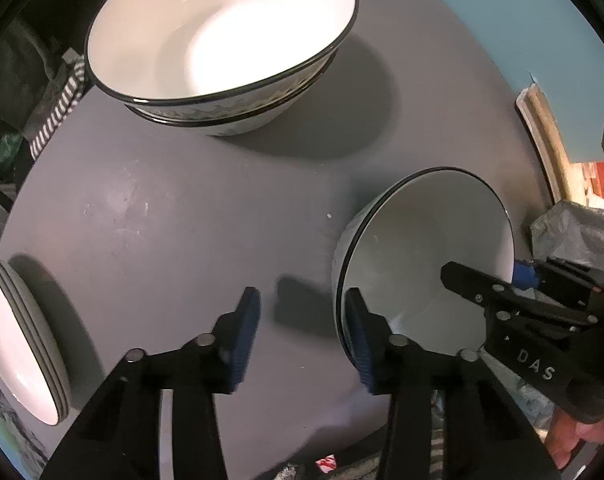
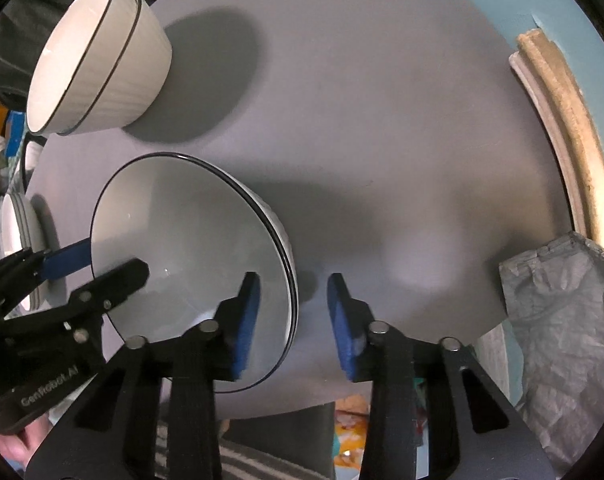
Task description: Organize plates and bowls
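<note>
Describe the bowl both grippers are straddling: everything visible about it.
The bowl is white inside, glossy like glazed ceramic, with a thin black rim line; it looks empty. It stands upright on the grey round table, near its front edge. In the left wrist view a double rim line hints at two nested bowls, though that is uncertain. The left gripper and right gripper each straddle opposite sides of the rim, one of the fingers inside, one outside; whether the pads press is unclear.

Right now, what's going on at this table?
A person is working two handheld grippers over a grey table. The left gripper and right gripper straddle opposite sides of the white bowl at its rim, jaws open, not yet pressing on it. Two patterned bowls sit nested farther back, and other stacked dishes stand at the table's edge.
</note>
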